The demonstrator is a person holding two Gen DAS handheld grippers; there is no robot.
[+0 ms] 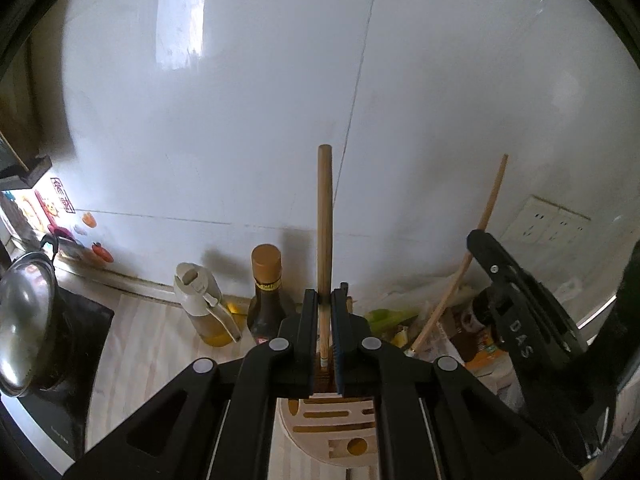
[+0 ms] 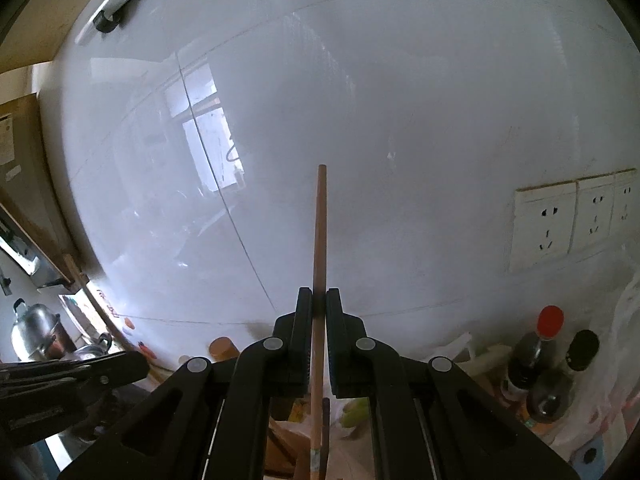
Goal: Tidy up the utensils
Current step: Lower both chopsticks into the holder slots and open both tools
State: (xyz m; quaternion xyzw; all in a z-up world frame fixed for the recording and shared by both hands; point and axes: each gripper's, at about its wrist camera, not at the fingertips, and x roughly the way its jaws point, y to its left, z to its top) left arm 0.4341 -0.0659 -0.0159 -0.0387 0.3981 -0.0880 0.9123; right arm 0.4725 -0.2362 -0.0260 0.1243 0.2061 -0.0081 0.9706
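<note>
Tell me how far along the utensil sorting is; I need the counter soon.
Nothing looks stowed yet: the slotted wooden holder shows empty slots. In hand: the left gripper clamps one chopstick, the right gripper another chopstick. Left: seating both in the holder.

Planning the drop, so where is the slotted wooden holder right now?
In the left wrist view, the slotted wooden holder sits on the counter right below the left gripper, with the dark sauce bottle behind it.

A brown-capped dark sauce bottle point(image 1: 266, 292) stands against the white wall point(image 1: 240, 120), with an oil bottle point(image 1: 208, 308) just to its left. Farther left sits a steel pot lid point(image 1: 24, 320); wall sockets point(image 1: 548, 220) are to its right.
</note>
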